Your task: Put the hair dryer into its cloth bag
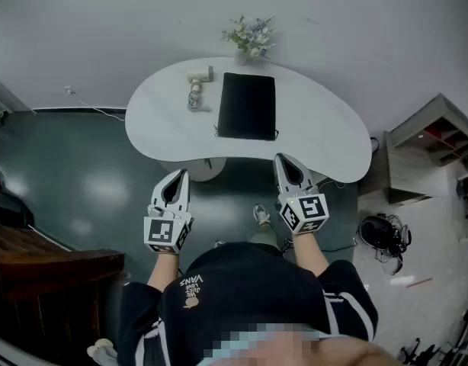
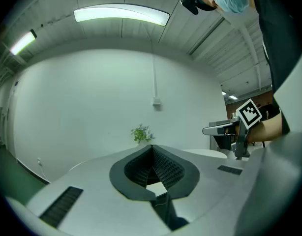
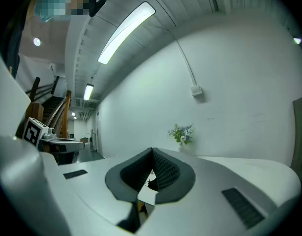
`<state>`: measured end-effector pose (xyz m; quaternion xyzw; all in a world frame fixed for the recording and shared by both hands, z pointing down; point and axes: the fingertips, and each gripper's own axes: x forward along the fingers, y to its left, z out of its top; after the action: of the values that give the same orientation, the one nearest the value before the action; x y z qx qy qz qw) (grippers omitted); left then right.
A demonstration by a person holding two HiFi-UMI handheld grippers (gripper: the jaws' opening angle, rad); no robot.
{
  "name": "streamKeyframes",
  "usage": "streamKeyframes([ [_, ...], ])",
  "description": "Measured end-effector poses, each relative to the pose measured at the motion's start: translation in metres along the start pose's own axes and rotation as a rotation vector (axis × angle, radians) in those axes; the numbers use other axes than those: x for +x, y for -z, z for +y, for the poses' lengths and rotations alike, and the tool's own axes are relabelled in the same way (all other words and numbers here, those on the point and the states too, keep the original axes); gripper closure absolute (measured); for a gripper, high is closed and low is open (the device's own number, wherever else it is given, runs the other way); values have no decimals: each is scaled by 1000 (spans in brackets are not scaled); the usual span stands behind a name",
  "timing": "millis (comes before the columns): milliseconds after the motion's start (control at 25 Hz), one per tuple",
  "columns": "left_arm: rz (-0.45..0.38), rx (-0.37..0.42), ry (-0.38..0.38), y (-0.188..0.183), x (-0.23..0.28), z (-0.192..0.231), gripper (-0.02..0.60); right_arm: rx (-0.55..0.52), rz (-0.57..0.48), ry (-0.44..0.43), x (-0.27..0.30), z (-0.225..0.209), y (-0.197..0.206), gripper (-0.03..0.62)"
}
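Note:
A black cloth bag (image 1: 247,105) lies flat on the white table (image 1: 325,128), near its middle. To its left lies the small pale hair dryer (image 1: 197,88) with its cord bunched beside it. My left gripper (image 1: 178,175) and right gripper (image 1: 280,161) hang side by side in front of the table's near edge, held level, well short of both objects. Both have their jaws shut with nothing between them. In the left gripper view the shut gripper (image 2: 152,147) points towards the far wall. The right gripper view shows the other shut gripper (image 3: 151,150) the same way.
A vase of flowers (image 1: 250,36) stands at the table's far edge, against the white wall. A shelf unit (image 1: 432,147) stands at the right, with a dark helmet-like object (image 1: 380,233) on the floor near it. A wooden stair rail (image 1: 43,261) runs at the lower left.

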<state>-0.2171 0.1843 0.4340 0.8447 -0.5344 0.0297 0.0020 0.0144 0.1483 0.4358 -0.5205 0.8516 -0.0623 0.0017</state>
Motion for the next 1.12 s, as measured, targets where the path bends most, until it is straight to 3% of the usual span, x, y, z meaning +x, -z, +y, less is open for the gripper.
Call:
streamKeyframes([
  [360, -10, -20, 18, 5, 15, 3, 560, 45, -46, -26, 15, -3, -2, 548],
  [640, 31, -33, 29, 13, 62, 3, 555, 36, 6, -32, 48, -36, 4, 544],
  [720, 41, -40, 21, 12, 81, 3, 549, 50, 28, -54, 61, -49, 6, 495],
  [840, 53, -42, 1, 14, 110, 3, 524, 49, 61, -92, 83, -69, 12, 462],
  [960, 74, -53, -31, 21, 137, 7, 458, 39, 85, -133, 103, -88, 16, 443],
  [1120, 103, -67, -84, 30, 169, 5, 432, 29, 112, -198, 127, -116, 19, 433],
])
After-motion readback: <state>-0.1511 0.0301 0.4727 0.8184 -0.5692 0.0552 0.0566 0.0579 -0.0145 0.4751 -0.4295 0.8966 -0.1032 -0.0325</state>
